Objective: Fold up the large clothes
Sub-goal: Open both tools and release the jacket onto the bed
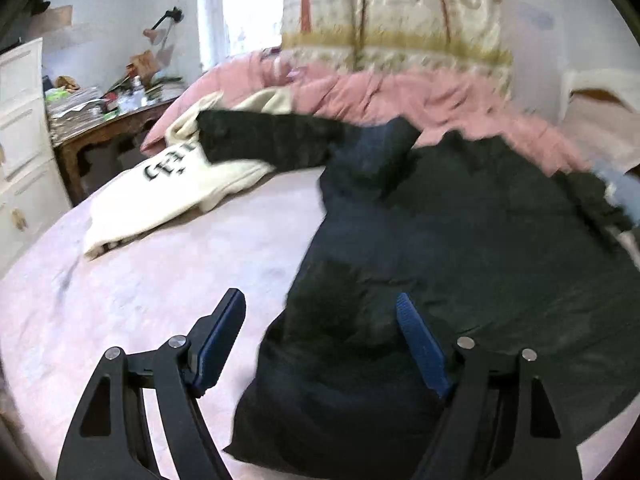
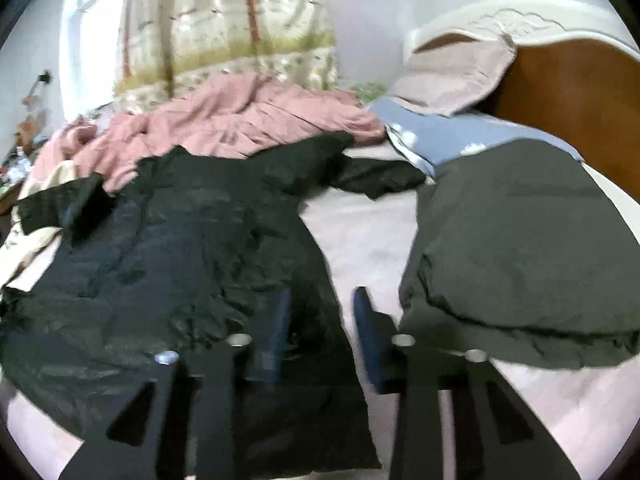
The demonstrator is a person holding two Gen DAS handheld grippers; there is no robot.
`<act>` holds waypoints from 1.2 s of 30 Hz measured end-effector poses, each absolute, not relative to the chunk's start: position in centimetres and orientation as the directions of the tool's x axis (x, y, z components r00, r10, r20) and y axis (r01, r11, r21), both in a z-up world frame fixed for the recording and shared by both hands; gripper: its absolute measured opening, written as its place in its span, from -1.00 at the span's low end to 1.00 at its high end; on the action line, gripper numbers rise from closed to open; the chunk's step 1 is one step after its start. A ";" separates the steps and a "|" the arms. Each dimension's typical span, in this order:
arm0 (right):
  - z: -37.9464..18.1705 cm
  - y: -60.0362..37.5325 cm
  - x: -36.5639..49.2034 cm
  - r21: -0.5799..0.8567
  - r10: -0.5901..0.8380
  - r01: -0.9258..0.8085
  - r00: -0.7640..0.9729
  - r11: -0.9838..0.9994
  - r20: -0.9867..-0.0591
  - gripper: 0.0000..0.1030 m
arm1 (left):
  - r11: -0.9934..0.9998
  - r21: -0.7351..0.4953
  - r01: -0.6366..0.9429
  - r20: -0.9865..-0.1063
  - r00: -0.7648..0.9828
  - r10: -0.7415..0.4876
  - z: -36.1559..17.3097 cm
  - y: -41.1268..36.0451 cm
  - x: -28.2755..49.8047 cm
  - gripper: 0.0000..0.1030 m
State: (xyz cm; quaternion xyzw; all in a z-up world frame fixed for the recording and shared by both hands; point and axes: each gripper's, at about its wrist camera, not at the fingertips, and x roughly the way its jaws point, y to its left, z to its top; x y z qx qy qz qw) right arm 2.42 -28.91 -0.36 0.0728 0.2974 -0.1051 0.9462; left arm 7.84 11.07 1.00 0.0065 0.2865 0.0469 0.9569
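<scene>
A large black garment (image 1: 460,240) lies spread flat on the pale pink bed sheet (image 1: 140,300), one sleeve stretched out to the left. My left gripper (image 1: 320,294) is open wide just above the garment's near left hem, its right finger over the cloth and its left finger over bare sheet. In the right wrist view the same black garment (image 2: 180,260) fills the left half. My right gripper (image 2: 320,298) hovers over its near right edge with a narrow gap between the blurred fingers. Cloth and sheet show in that gap, and nothing is pinched.
A cream sweatshirt with black lettering (image 1: 172,196) lies left of the garment, partly under its sleeve. A bunched pink duvet (image 2: 240,120) lies behind. A folded grey-green garment (image 2: 520,240) sits to the right, near a blue pillow (image 2: 460,140) and the wooden headboard (image 2: 568,92). A cluttered desk (image 1: 100,128) stands beyond the bed's left side.
</scene>
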 end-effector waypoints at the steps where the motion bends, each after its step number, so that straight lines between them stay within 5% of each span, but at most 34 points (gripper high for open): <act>1: -0.4 -28.7 2.5 0.092 -0.105 0.197 0.798 0.976 -0.594 -0.49 | 0.998 0.027 -0.062 -0.549 0.833 0.067 1.1 11.0 7.9 0.50; 4: -1.3 -28.2 3.7 0.160 0.051 0.069 0.766 0.985 -0.641 -0.50 | 0.992 0.093 -0.086 -0.584 0.802 0.124 0.3 10.2 8.9 0.49; 9: -4.3 -27.6 7.6 0.069 -0.063 0.166 0.679 0.984 -0.731 -0.50 | 0.973 0.142 -0.183 -0.660 0.715 0.231 -1.6 10.9 11.4 0.49; 15: -5.7 -31.9 7.7 0.214 -0.071 0.336 0.667 0.917 -0.742 -0.49 | 0.969 -0.006 -0.249 -0.748 0.644 0.160 -3.6 14.1 12.8 0.50; 23: -1.7 -28.2 5.8 -0.026 -0.300 0.363 0.724 0.931 -0.621 -0.49 | 0.982 0.072 -0.173 -0.472 0.862 0.186 1.2 10.8 7.3 0.37; 26: 1.0 -25.9 3.5 0.011 -0.248 0.308 0.787 0.951 -0.564 -0.33 | 0.993 0.047 -0.104 -0.392 0.913 0.114 2.8 9.9 4.6 0.37; 30: 1.1 -22.1 1.3 0.100 -0.118 0.219 0.794 0.971 -0.597 -0.20 | 0.999 0.026 -0.031 -0.359 0.932 0.038 3.9 8.7 2.4 0.38; 36: 0.5 -18.0 -1.2 0.058 -0.149 0.229 0.785 0.972 -0.601 -0.19 | 0.999 -0.041 0.015 -0.385 0.922 -0.030 3.4 7.6 0.7 0.38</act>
